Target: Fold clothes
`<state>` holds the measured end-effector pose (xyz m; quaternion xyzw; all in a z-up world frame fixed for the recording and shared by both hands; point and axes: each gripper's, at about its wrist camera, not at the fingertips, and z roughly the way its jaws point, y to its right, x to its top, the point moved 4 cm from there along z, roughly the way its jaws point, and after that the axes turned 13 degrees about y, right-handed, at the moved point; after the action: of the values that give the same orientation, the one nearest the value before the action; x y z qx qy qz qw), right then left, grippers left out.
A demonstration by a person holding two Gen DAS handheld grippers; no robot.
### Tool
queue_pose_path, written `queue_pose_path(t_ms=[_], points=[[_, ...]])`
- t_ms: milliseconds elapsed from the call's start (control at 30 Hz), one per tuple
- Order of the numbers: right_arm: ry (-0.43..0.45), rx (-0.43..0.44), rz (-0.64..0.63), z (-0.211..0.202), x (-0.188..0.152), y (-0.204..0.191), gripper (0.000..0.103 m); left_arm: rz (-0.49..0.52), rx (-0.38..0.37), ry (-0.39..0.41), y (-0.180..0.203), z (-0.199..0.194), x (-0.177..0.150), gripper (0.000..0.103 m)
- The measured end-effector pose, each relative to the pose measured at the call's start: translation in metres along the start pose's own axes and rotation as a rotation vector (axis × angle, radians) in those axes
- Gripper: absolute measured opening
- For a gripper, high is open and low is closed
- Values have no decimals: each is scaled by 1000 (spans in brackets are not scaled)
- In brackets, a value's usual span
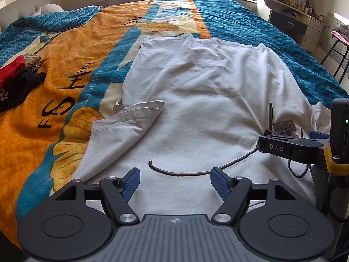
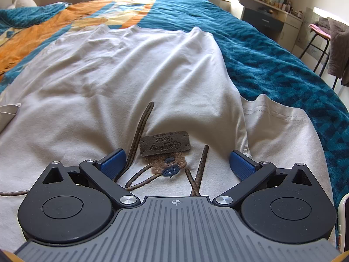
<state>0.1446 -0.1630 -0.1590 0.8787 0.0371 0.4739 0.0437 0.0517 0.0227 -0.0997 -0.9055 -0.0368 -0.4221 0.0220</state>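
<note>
White T-shirt (image 1: 196, 91) spread flat on bed (image 1: 250, 28), filling centre of both views; one sleeve (image 1: 135, 118) folded inward at left of frame. My left gripper (image 1: 175, 180) released, jaws wide, low above shirt's near edge by brown cord design (image 1: 181, 172). My right gripper (image 2: 177, 163) also released, straddling brown patch (image 2: 164, 145). Dark clothes pile (image 1: 19, 80) at far left.
</note>
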Motion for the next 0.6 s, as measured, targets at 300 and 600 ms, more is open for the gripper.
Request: queue_pose_path(t_ms=[300,600], points=[[0,0,0,0,0,0,103,17,-13,-5,10,-9,-6,72],[0,1,-1,0,1,1,103,40,-23,-5,19,-16,-12,72]])
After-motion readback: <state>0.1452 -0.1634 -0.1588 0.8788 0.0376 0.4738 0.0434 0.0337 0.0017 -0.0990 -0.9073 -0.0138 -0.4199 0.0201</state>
